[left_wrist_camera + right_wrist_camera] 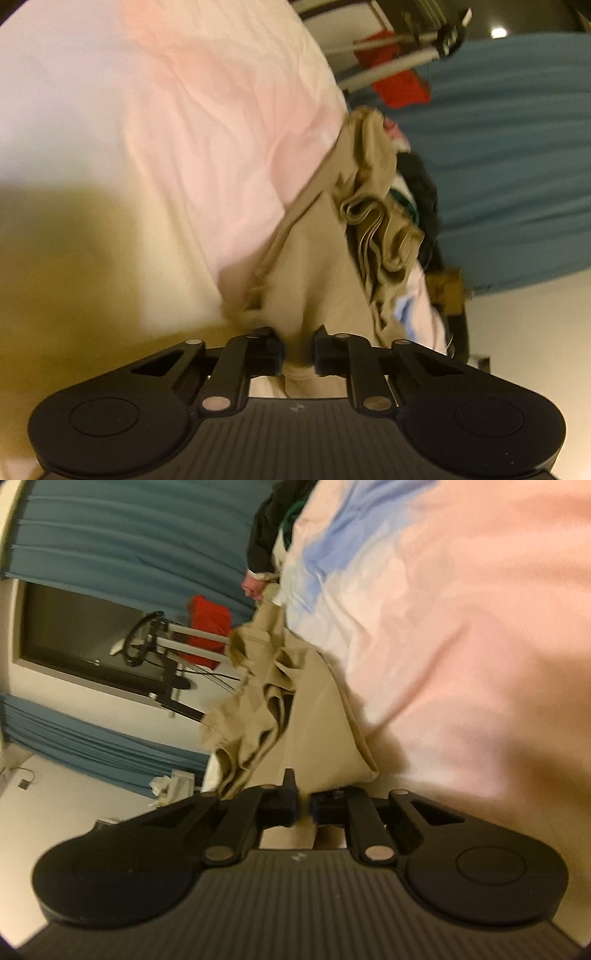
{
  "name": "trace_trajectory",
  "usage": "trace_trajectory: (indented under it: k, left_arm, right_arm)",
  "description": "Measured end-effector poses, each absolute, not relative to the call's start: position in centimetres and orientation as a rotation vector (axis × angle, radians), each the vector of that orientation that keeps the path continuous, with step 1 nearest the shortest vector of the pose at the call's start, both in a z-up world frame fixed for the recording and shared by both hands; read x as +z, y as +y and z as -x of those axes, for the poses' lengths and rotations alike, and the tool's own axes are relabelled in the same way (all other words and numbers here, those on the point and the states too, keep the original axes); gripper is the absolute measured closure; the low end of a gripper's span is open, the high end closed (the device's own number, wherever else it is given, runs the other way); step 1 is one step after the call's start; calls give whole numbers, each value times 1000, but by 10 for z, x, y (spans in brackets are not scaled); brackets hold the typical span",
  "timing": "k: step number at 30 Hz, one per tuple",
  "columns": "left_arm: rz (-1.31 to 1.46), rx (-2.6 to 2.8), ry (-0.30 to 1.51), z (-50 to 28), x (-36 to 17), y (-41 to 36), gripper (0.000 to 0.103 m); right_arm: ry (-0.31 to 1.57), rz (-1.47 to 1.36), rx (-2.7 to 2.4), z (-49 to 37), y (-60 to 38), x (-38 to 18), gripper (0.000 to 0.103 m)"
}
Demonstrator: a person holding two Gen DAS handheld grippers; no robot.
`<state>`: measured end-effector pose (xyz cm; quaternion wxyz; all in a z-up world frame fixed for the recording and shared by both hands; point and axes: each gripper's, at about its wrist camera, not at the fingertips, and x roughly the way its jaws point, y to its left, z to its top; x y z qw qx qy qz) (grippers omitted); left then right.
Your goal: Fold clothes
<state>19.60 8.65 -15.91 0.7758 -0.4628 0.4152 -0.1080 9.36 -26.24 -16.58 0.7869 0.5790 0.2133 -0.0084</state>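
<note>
- A pale pink bedsheet [166,129] fills the near surface.
- Teal curtains [517,147] hang far off.
- A red cloth [208,622] lies behind a metal stand [177,642].

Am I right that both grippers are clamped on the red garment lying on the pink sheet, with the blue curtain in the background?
Not quite: the garment is tan, not red. Both wrist views show it, the left gripper and the right gripper each shut on the tan garment, which lies on the pink sheet with the blue curtain behind. The red cloth hangs apart in the background.

Matt tan cloth garment [317,266], creased.
</note>
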Motion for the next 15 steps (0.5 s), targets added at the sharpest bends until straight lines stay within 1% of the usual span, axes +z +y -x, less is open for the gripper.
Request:
trace_trajectory:
  k: [3, 8, 9, 11, 14, 15]
  left_arm:
    - [1035, -198, 857, -191, -151, 98, 89]
    - [1018, -164, 858, -185, -145, 109, 88]
    - [998, -148, 854, -183, -142, 111, 88]
    - [934, -85, 819, -179, -134, 115, 92]
    - [803, -121, 812, -191, -124, 101, 90]
    - [753, -144, 814, -196, -120, 93, 87]
  right_arm:
    - [431, -1244, -12, -90, -270, -160, 93]
    - [449, -1243, -33, -89, -274, -162, 94]
    - [449, -1244, -40, -88, -275, -162, 94]
    - [449, -1245, -56, -86, -278, -163, 94]
    - [449, -1219, -67, -86, -278, -160, 94]
    - [451, -1210, -68, -86, -278, -160, 94]
